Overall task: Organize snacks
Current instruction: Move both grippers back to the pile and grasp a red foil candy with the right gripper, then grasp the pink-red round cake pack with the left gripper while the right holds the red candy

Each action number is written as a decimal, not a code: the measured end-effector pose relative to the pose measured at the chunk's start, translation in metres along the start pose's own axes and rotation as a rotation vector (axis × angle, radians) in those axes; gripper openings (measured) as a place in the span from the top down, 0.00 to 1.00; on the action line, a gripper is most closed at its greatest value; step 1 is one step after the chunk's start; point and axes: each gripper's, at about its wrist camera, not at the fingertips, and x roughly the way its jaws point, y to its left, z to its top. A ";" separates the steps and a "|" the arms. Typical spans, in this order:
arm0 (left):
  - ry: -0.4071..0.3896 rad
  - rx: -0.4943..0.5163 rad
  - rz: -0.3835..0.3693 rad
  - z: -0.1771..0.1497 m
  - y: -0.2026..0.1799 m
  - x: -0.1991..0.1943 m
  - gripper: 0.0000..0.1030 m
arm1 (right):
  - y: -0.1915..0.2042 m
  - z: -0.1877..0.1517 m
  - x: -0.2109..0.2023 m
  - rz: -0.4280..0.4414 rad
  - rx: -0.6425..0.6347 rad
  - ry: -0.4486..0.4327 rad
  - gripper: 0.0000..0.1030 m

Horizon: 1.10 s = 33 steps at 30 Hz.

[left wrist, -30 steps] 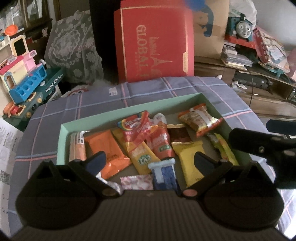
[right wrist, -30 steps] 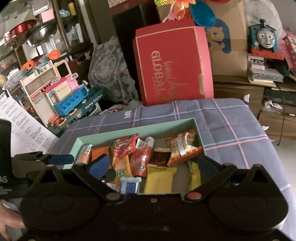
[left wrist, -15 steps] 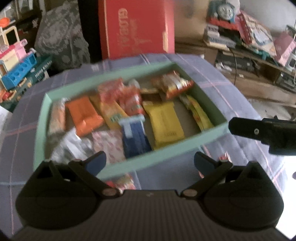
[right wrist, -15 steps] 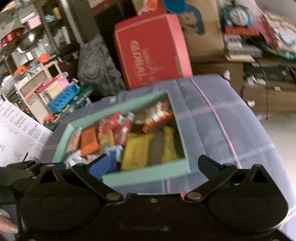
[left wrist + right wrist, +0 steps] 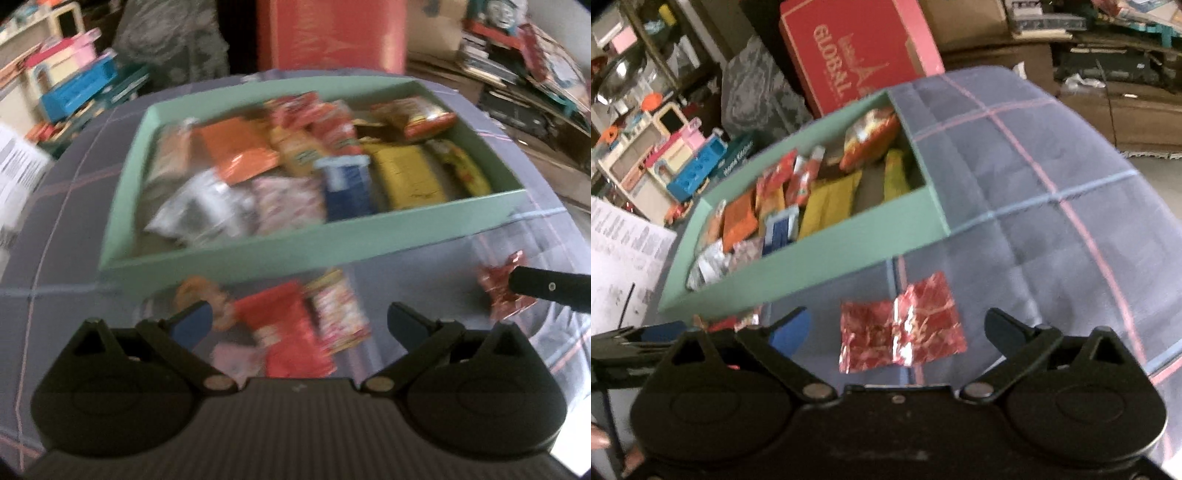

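Note:
A green box (image 5: 303, 243) full of snack packets sits on the checked cloth; it also shows in the right wrist view (image 5: 820, 254). My left gripper (image 5: 299, 321) is open above loose packets in front of the box: a red packet (image 5: 291, 332), a white-and-red packet (image 5: 340, 310) and an orange snack (image 5: 207, 295). My right gripper (image 5: 897, 328) is open above a shiny red foil packet (image 5: 901, 325) on the cloth. That packet also shows at the right of the left wrist view (image 5: 498, 291), partly behind the right gripper's finger (image 5: 550, 286).
A red "GLOBAL" box (image 5: 857, 55) stands behind the table. A toy kitchen (image 5: 665, 158) and printed paper (image 5: 620, 251) lie left. Cluttered shelves (image 5: 517, 66) stand to the right. The table edge (image 5: 1156, 236) drops off at right.
Both grippers have pulled back and tilted down from over the box, so the loose packets in front of the box have come into view. Both stay open.

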 end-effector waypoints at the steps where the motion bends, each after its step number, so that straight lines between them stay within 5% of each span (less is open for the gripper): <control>1: 0.003 -0.006 0.006 -0.004 0.007 -0.001 0.00 | 0.002 -0.002 0.005 -0.003 -0.003 0.004 0.03; 4: 0.008 -0.001 0.027 -0.016 0.020 -0.004 0.00 | 0.011 -0.004 0.017 -0.033 -0.034 0.002 0.08; 7: 0.028 0.003 0.028 -0.028 0.030 -0.005 0.00 | 0.029 -0.009 0.022 -0.084 -0.153 -0.027 0.25; 9: 0.046 -0.007 0.021 -0.036 0.036 -0.007 0.00 | 0.040 -0.013 0.023 -0.103 -0.213 -0.034 0.58; 11: 0.056 -0.025 0.009 -0.044 0.042 -0.010 0.00 | 0.047 -0.013 0.025 -0.079 -0.222 -0.016 0.73; 17: 0.037 -0.049 -0.036 -0.061 0.047 -0.027 0.07 | 0.062 -0.028 0.019 -0.028 -0.219 0.031 0.73; 24: 0.050 -0.011 -0.143 -0.068 0.033 -0.035 0.45 | 0.067 -0.033 0.012 -0.014 -0.208 0.055 0.73; 32: 0.085 0.004 -0.190 -0.073 0.018 -0.021 0.46 | 0.058 -0.039 0.003 -0.003 -0.194 0.066 0.65; 33: 0.083 0.009 -0.193 -0.072 0.017 -0.021 0.54 | 0.056 -0.041 0.001 0.001 -0.189 0.064 0.61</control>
